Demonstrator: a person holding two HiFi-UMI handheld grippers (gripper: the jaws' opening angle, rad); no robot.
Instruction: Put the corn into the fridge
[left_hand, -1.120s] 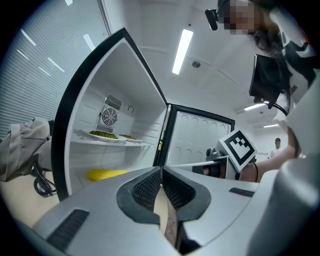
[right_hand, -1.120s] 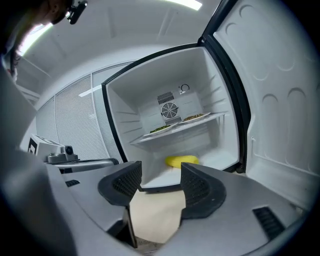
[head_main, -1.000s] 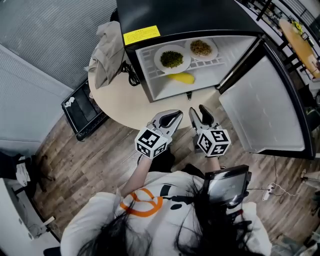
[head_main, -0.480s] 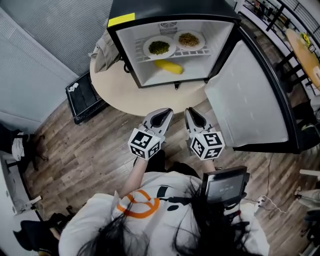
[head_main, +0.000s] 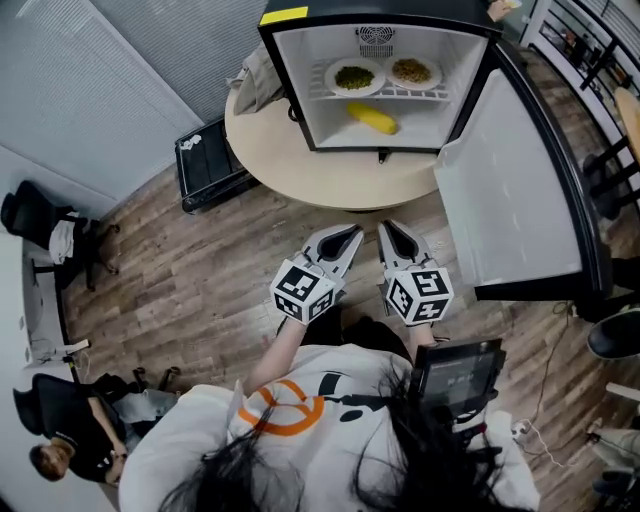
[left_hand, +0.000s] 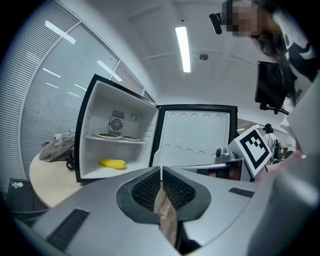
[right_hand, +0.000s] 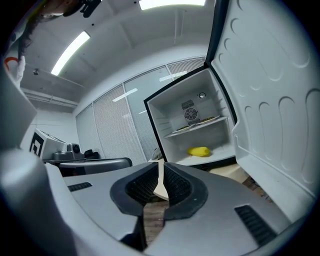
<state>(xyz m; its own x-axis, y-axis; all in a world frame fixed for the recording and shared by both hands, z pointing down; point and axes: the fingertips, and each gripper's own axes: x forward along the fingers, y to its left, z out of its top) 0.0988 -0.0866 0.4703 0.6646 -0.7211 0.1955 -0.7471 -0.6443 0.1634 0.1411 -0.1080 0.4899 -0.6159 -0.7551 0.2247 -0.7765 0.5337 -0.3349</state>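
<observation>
Left gripper (head_main: 350, 233): jaws together, nothing between them, only floor seen through the slit. Right gripper (head_main: 389, 229): jaws closing, nearly together, nothing between them either. Both are held side by side in front of the person, tips aimed at the mini fridge (head_main: 290, 70).

The corn (head_main: 371, 118) is in neither gripper. It lies on the fridge floor under the wire shelf (head_main: 385, 95), which holds two plates of food (head_main: 355, 77). Its long axis runs roughly across the fridge opening, slightly diagonal in the head view. It sits straight ahead of both grippers and well apart from them, with the round table's (head_main: 300, 170) edge and a strip of floor in between. Neither gripper is clearly nearer; in the head view it lines up about between the two.

Judged from that, the placing looks done. The fridge door (head_main: 510, 200) stands wide open on the right, so the right gripper is the nearer one if the door gets shut next; the swing has to clear nothing but the door's own path.
</observation>
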